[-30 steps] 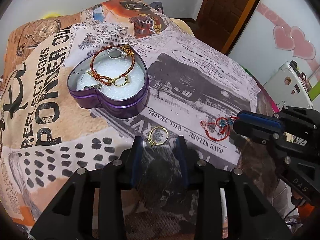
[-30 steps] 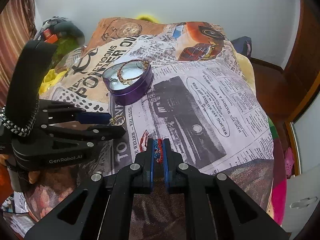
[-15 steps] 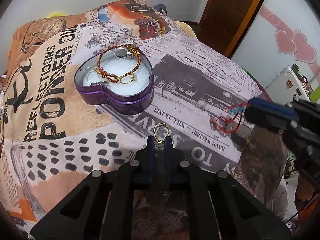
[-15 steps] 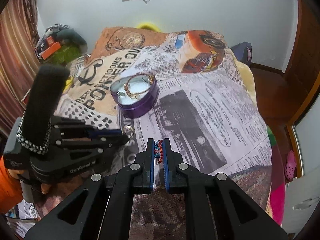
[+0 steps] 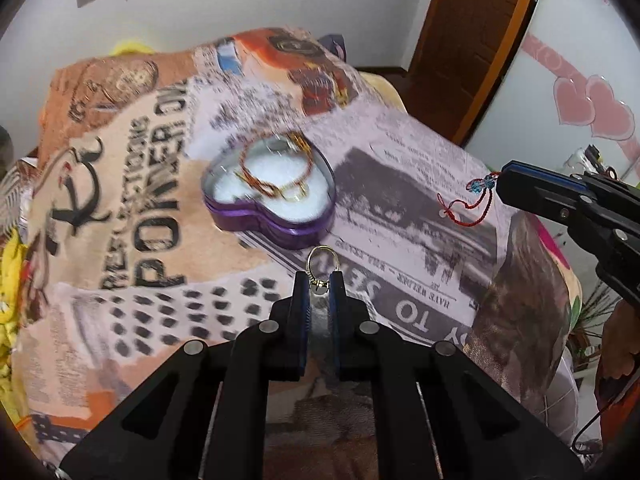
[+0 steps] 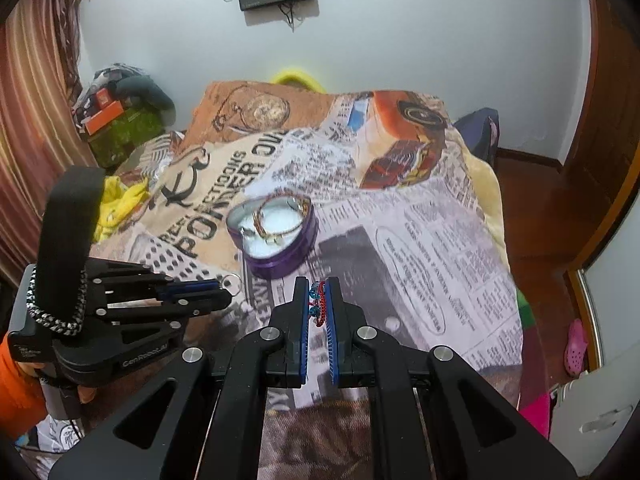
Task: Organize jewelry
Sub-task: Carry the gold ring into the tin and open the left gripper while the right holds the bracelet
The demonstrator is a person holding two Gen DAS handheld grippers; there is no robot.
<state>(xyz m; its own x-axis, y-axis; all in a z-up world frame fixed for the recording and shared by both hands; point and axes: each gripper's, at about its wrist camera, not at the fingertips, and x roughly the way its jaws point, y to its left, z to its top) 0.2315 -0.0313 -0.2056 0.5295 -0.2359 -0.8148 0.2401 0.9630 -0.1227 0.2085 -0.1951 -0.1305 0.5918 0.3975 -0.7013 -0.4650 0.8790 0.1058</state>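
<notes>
A purple heart-shaped tin (image 5: 276,224) with a white foam lining sits on the bed; it also shows in the right wrist view (image 6: 280,260). A red and gold cord bracelet (image 5: 276,168) and small gold pieces lie in it. My left gripper (image 5: 319,280) is shut on a gold ring (image 5: 322,261) and holds it above the blanket, just short of the tin. My right gripper (image 6: 318,286) is shut on a red string bracelet with blue beads (image 6: 317,300), which hangs from its tips in the left wrist view (image 5: 468,204), to the right of the tin.
The bed carries a newspaper-print blanket (image 6: 420,240). A wooden door (image 5: 472,40) stands at the back right. Clutter and a striped curtain (image 6: 28,120) are at the left of the bed. A pink slipper (image 6: 576,346) lies on the floor.
My left gripper closed on the gold ring and lifted it off the blanket. My right gripper rose with the red string bracelet. Both now sit higher above the bed.
</notes>
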